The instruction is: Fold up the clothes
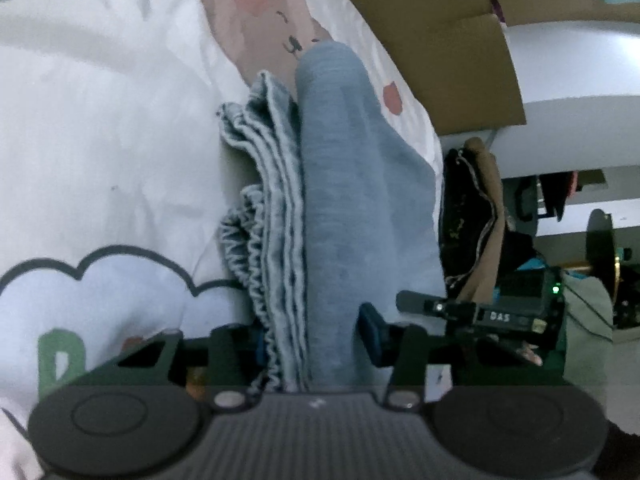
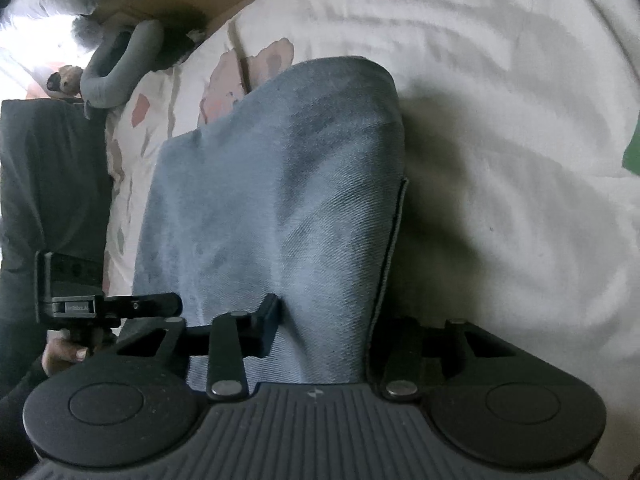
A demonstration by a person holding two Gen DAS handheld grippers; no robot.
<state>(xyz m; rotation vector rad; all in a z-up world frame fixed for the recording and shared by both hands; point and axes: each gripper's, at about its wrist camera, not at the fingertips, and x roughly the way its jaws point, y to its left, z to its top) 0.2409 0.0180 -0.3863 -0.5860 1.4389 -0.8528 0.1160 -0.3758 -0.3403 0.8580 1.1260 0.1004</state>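
A folded blue-grey garment [image 1: 360, 200] lies lengthwise on the printed white bedsheet [image 1: 100, 128], its ruffled elastic waistband [image 1: 260, 240] stacked in layers along its left side. My left gripper [image 1: 316, 340] is shut on its near end; the right blue pad [image 1: 372, 336] presses the cloth, and the left pad is hidden behind the ruffles. In the right wrist view the same garment [image 2: 280, 184] rises as a broad fold. My right gripper [image 2: 324, 332] is shut on it: the left finger [image 2: 268, 328] dents the cloth, and the right finger is hidden behind the seam edge.
A cardboard box [image 1: 440, 40] stands past the bed's far right edge. Dark and tan clothes [image 1: 476, 220] hang beside the bed. The other hand-held tool [image 1: 480, 316] sits close on the right. A grey looped item [image 2: 116, 64] and a person's dark clothing [image 2: 48, 180] lie left.
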